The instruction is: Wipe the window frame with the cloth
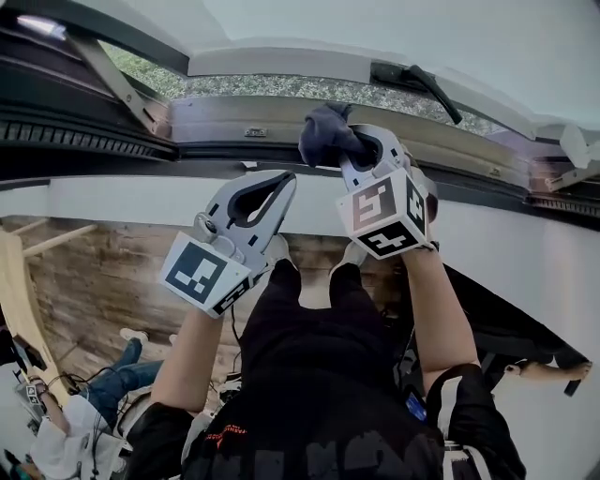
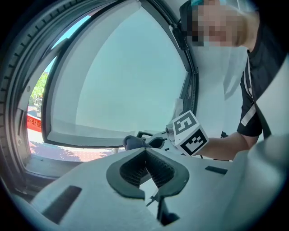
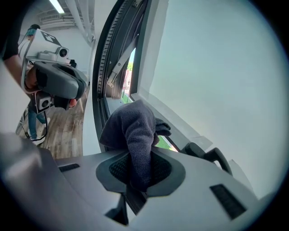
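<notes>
Right gripper [image 1: 359, 155], jaws clenched on the dark blue woven cloth [image 1: 323, 131], should press it flat along the grey window frame [image 1: 234, 117] at top; left gripper [image 1: 281, 187] has its jaws closed, empty.

Bright window daylight — fisheye-warped edges

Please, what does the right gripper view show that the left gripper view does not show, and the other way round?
Only the right gripper view: the right gripper with its jaws shut on the dark cloth, the wooden floor, and a ceiling lamp. Only the left gripper view: the left gripper with its jaws together and empty, and the right gripper's marker cube. Both: the cloth, the dark window frame and the pale pane.
</notes>
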A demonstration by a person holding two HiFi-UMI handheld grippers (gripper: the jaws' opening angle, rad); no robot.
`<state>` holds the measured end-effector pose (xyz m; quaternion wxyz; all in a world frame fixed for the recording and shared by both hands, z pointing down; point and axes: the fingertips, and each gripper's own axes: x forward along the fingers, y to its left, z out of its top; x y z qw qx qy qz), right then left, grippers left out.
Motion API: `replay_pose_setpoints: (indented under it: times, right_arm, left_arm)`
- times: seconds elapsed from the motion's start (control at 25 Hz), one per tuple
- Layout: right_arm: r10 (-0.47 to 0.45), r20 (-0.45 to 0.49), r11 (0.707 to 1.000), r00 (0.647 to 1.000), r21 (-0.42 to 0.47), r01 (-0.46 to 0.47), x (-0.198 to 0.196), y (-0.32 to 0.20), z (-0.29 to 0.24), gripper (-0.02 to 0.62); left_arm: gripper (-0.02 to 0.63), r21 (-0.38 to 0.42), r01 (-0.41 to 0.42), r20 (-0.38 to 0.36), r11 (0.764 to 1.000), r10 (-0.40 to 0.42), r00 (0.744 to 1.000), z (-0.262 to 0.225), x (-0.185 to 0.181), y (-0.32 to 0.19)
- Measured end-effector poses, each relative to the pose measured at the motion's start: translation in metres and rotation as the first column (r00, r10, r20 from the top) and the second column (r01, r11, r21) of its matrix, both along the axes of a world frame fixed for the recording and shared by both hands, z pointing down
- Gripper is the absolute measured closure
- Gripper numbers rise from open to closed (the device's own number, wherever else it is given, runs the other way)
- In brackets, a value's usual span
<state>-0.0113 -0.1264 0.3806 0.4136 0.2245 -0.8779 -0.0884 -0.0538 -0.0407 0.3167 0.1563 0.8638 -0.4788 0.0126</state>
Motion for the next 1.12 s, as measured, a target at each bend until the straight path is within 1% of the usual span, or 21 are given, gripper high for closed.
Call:
replay_pose_setpoints:
  times: [0.6, 1.12]
  right_arm:
    - [0.145, -0.001, 0.989, 0.989, 0.002, -0.145, 0.103, -0.021, -0.004, 0.544]
    - [0.256, 0.004, 0.966, 0.967, 0.018, -0.256, 0.187, -0.033, -0.01, 0.545]
  left_arm:
    - [0.588, 0.013, -0.122, 0.008, 0.992, 0.122, 0.992, -0.008, 0.081, -0.024]
    - [0.588, 0.019, -0.212, 0.019, 0.977, 0.211, 0.977, -0.013, 0.149, -0.035]
